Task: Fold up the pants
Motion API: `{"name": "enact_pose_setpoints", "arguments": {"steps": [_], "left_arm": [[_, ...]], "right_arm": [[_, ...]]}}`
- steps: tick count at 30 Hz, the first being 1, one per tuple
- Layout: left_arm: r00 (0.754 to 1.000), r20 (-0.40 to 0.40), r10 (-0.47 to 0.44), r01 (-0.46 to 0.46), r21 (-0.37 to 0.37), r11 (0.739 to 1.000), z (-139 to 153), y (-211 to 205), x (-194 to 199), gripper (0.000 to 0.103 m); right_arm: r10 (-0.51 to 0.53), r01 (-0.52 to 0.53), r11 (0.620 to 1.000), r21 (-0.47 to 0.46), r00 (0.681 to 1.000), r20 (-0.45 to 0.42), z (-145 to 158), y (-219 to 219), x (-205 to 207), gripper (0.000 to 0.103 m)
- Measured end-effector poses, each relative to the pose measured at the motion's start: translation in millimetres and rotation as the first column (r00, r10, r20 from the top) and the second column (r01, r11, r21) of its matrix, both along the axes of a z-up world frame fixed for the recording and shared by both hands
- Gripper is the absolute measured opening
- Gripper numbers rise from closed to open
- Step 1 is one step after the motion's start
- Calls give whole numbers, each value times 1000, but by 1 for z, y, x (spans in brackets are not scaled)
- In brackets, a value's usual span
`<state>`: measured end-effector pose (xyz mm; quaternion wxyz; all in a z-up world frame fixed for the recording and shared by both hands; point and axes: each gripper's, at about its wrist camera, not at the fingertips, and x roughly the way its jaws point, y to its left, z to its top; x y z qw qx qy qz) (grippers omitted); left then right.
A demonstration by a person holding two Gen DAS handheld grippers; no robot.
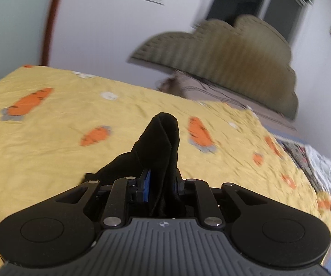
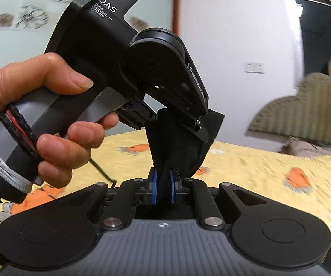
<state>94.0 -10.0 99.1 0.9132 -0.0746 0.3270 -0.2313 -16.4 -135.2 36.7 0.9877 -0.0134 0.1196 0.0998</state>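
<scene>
Pinching black fabric, both tools are at work here: two grippers, one pair of pants, one bed. The left gripper (image 1: pixel 159 184) has its jaws drawn close on a bunched fold of the pants (image 1: pixel 158 147), which rises out of the jaws as a soft, matte, cone-shaped peak and spills in a lump to the left; one blue ribbed pad (image 1: pixel 145 185) shows beside the cloth. In the right wrist view the right gripper (image 2: pixel 163 185) presses two blue pads (image 2: pixel 154 184) against a narrow strip of the same pants (image 2: pixel 179 147), and the cloth runs straight up to the left gripper (image 2: pixel 200 124), which hangs just above and bites the cloth too, so the garment is stretched between the two tools, lifted off the bed. One hand (image 2: pixel 45 108) wraps the left tool's grey handle, thumb on top, fingers curled below; a braided black-and-red cord (image 2: pixel 18 128) and a grey one loop around the grip. Both tool bodies are hard black plastic with round discs and a ribbed grey deck.

Below lies a crinkled yellow bedspread (image 1: pixel 57 124) printed with orange carrot shapes, six or so in the left view. One scalloped, ribbed olive headboard (image 1: pixel 234 62) stands against the white wall, blurred.
</scene>
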Motion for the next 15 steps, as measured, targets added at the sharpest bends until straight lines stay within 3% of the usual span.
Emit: {"name": "enact_pose_setpoints", "arguments": {"steps": [15], "left_arm": [[964,-98,-247,256,92,962,-57,-143,-13,17]], "right_arm": [[-237,245,964,101,968,-82,-27,-90,-44,11]]}}
